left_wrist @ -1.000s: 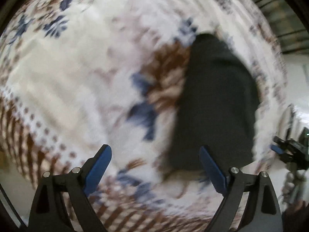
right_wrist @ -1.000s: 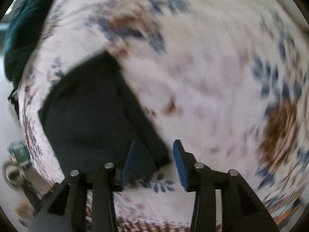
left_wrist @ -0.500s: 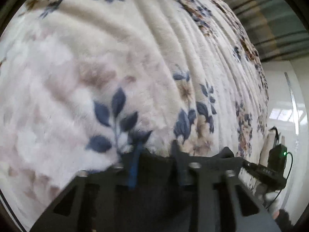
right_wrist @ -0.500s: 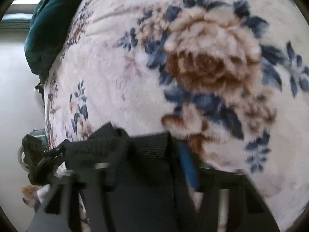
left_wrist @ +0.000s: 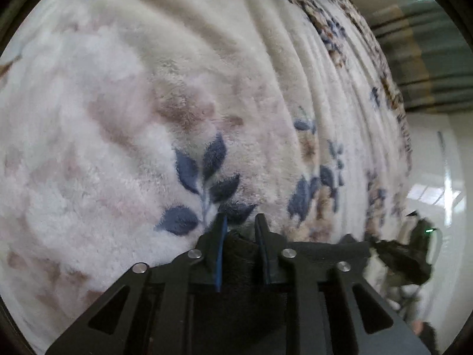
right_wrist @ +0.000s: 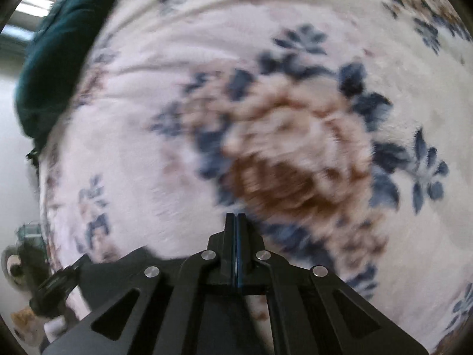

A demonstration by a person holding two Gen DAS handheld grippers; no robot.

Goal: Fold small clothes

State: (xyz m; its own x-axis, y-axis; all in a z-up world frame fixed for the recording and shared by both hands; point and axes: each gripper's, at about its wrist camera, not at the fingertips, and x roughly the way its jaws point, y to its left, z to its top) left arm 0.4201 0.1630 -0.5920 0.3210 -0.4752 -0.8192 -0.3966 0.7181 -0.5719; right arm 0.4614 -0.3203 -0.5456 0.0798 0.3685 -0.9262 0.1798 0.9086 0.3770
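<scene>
A small black garment [left_wrist: 239,254] is pinched between the fingers of my left gripper [left_wrist: 240,222], bunched between the blue pads. It hangs below, mostly hidden behind the gripper body. In the right wrist view the same black garment [right_wrist: 118,269] shows at the lower left, running behind my right gripper [right_wrist: 235,217], whose jaws are pressed together. Whether cloth sits between its tips I cannot tell. Both grippers are held over the floral fleece blanket [left_wrist: 147,118].
The cream blanket with blue and brown flowers [right_wrist: 295,162] covers the bed. A dark teal cloth [right_wrist: 50,68] lies at its far left edge. The bed edge and a pale floor with dark equipment [left_wrist: 414,254] are to the right in the left wrist view.
Both grippers went from open beside the flat garment to shut on its edge. They have lifted it, and the views now look across the blanket.
</scene>
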